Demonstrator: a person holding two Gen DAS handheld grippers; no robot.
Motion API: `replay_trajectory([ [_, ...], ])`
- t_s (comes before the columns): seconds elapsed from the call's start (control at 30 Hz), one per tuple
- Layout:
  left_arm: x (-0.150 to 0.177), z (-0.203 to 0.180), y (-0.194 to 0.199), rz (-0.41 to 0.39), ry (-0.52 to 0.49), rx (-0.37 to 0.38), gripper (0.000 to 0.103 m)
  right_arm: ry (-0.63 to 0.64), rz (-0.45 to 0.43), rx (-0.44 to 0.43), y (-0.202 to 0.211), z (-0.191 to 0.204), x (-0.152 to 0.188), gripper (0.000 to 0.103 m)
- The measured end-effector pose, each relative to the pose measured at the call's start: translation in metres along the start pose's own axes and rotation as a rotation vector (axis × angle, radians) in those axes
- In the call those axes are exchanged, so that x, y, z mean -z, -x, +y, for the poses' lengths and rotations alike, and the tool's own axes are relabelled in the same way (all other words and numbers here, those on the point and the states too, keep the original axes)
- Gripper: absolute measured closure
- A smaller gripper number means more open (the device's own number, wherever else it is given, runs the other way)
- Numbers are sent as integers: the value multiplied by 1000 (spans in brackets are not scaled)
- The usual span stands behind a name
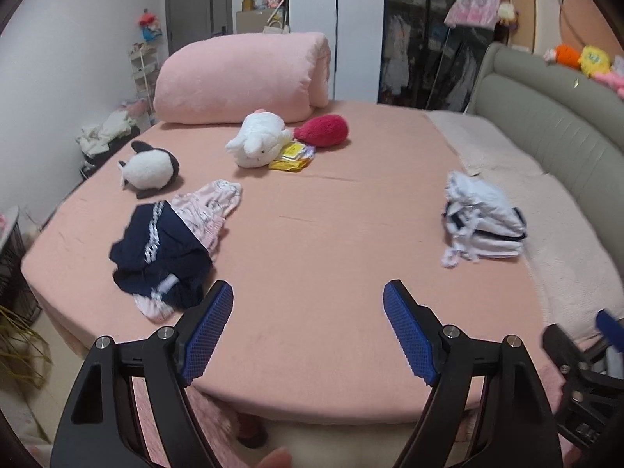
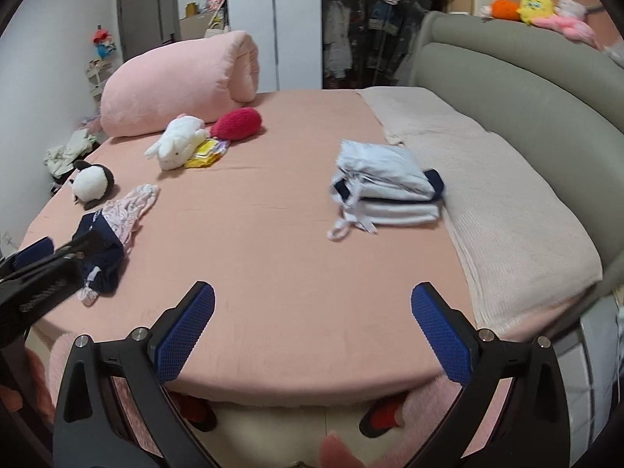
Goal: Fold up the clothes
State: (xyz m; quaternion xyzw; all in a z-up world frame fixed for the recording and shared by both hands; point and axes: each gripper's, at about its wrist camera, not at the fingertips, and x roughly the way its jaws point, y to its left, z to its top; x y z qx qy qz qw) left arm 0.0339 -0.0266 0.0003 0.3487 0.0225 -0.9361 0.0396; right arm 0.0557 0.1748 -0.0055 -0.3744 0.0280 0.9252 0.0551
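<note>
both grippers, left gripper [image 1: 308, 331] and right gripper [image 2: 312, 331], hang wide open and empty over the bed's [image 1: 312, 234] near edge; folded stack [image 2: 386, 191] by the headboard side, unfolded navy garment [image 1: 160, 249] at the left edge; grab that by its hem corners.

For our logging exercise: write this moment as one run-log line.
left claw: open, empty | right claw: open, empty | folded stack: by headboard side | unfolded clothes: opposite side, untouched
</note>
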Motion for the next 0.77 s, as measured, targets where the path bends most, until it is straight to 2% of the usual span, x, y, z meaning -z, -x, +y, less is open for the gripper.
replay_trajectory([
  [0.1,15,-7,13,-4,-22,-25,21,-32,60,-25,-2,-7,15,1],
  [0.17,19,-10,18,-3,-25,5,21,-29,92,-37,-5,-8,20,1],
  [0.33,18,-12,20,-3,-43,22,21,-18,62,-18,0,-7,20,1],
  [0.43,19,-12,17,15,-23,61,21,-8,32,-2,6,-7,16,1],
  [0.57,21,-13,10,29,-26,83,21,1,49,-33,4,-2,14,1],
  [0.77,23,-21,7,18,-40,84,21,42,45,-13,2,8,17,1],
])
